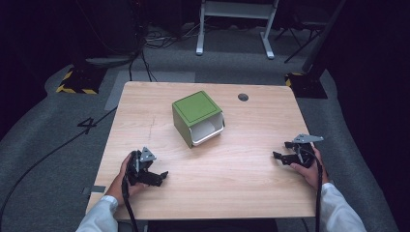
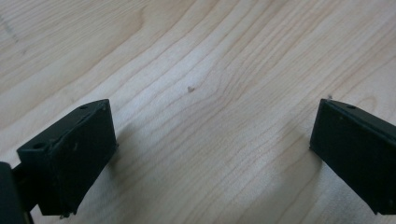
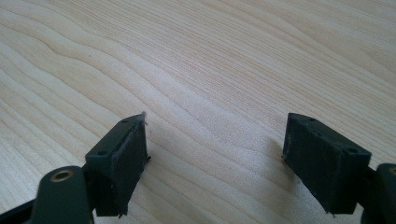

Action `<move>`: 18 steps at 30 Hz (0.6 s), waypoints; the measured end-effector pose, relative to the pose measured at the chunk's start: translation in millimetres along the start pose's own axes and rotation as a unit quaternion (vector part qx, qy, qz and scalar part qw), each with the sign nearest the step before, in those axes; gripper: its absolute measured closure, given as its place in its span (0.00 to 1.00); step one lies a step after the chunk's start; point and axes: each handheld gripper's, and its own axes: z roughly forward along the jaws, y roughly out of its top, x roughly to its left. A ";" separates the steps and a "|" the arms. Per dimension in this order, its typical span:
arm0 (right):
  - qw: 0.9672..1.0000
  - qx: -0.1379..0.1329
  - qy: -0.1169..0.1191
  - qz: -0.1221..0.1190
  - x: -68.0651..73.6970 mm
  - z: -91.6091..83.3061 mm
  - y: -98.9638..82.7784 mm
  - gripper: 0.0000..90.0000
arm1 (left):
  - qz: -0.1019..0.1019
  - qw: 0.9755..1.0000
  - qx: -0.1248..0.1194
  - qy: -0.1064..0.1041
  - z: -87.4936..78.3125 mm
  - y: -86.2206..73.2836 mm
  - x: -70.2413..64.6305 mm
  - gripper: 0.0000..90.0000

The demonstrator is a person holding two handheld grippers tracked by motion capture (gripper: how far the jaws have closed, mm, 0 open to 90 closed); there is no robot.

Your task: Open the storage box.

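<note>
While both hands rest low at the near corners of the counter (image 1: pixel 208 186), nothing is held yet. The left gripper (image 1: pixel 162 177) sits near-left with its jaws spread wide apart, bare wood grain between them in the left gripper view (image 2: pixel 212 154). The right gripper (image 1: pixel 276 155) waits near-right, jaws likewise apart and empty, just wood under it in the right gripper view (image 3: pixel 215 158).

And the target looks to be the green box (image 1: pixel 196 116), standing toward the far middle of the counter, turned at an angle, with a white drawer (image 1: pixel 209 131) poking out of its near-right face. It's well apart from both grippers.

To do this well, I'd say one gripper should steady the green shell from its left side while the other comes in level at the drawer's lip, so the box doesn't skid or twist on the smooth wood.

Around it: a dark round hole (image 1: pixel 243 97) in the counter, far right of the box, out of the way. Cables and a white frame lie on the floor beyond. The approach path looks open from both sides.
</note>
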 end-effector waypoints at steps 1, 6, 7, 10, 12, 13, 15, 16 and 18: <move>1.000 0.000 0.000 0.000 0.0 -0.1 -0.1 0.24 | 0.009 1.000 0.000 -0.009 1.1 1.2 1.9 0.00; 1.000 0.000 0.000 0.000 0.4 -0.8 -0.7 0.24 | 0.033 0.999 0.002 -0.028 8.4 10.2 3.1 0.01; 1.000 0.000 0.000 0.000 0.4 -0.8 -0.6 0.24 | 0.046 0.998 0.005 -0.033 11.4 16.4 -1.1 0.02; 1.000 0.001 -0.001 -0.001 0.4 -0.1 0.0 0.23 | 0.079 0.996 -0.011 -0.044 10.7 25.4 -9.7 0.28; 1.000 0.001 -0.001 -0.001 0.4 0.1 0.1 0.23 | 0.083 0.995 -0.015 -0.044 10.8 28.9 -12.7 0.18; 1.000 0.001 -0.002 -0.001 0.5 0.2 0.1 0.23 | 0.085 0.995 -0.018 -0.045 10.8 33.2 -16.8 0.18; 1.000 0.001 -0.002 -0.001 0.5 0.1 0.1 0.23 | 0.090 0.993 -0.028 -0.065 10.0 42.4 -24.1 0.26; 1.000 0.001 -0.002 -0.001 0.5 0.1 0.1 0.23 | 0.093 0.993 -0.028 -0.063 10.1 46.3 -26.9 0.25; 1.000 0.001 -0.001 -0.001 0.4 0.2 0.1 0.23 | 0.098 0.993 -0.030 -0.064 9.9 50.4 -29.6 0.24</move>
